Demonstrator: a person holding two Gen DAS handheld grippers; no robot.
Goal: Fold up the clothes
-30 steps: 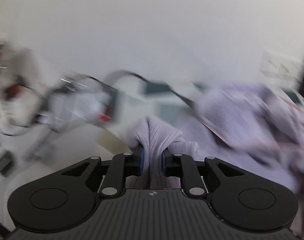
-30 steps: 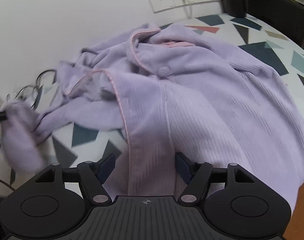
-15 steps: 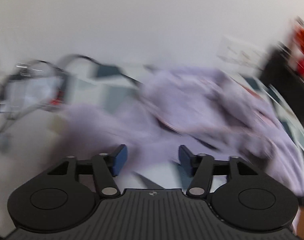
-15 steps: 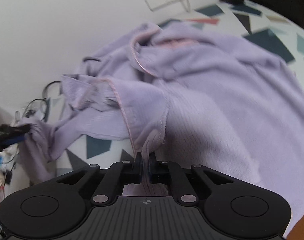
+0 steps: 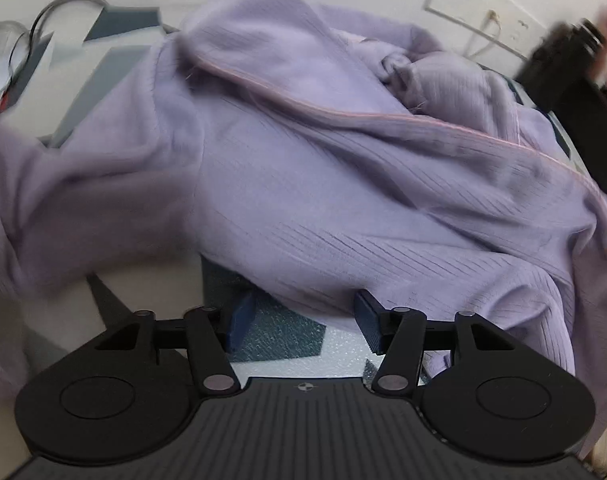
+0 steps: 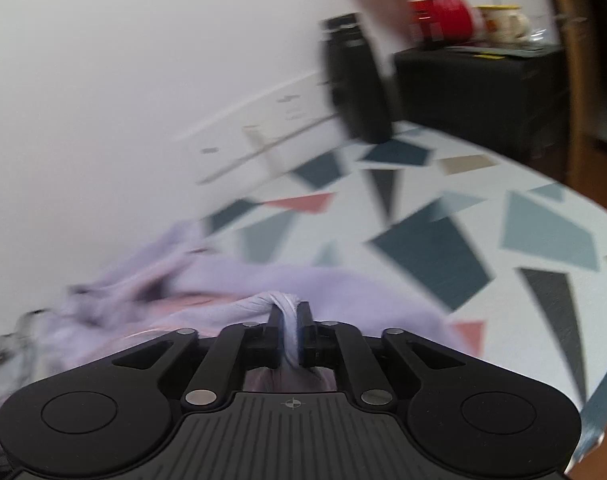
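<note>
- Spreading across most of the bench (image 6: 543, 216), the lilac ribbed garment (image 5: 303, 200) is seen lying rumpled, pink-piped edge (image 5: 343, 114) uppermost, with patterned bench surface bared at its near hem.
- A handover of the grip has just taken place: a second ago a bunch of the cloth was pinched by the left gripper (image 5: 303, 316); that bunch has since been let go, and the gripper is now tipped down over the near hem.
- Its jaws stand apart and are narrowing slightly, with nothing pressed between them; the hem lies just beyond the blue pads (image 5: 369, 320).
- The right gripper (image 6: 289, 328), empty and wide a second ago, is now clamped on a twisted fold of the garment, though its jaws are easing open a little, so the hold may be judged less than firm.
- Folding is judged barely begun: the garment is being dragged and straightened, and a second hold at the hem is probably needed next.
</note>
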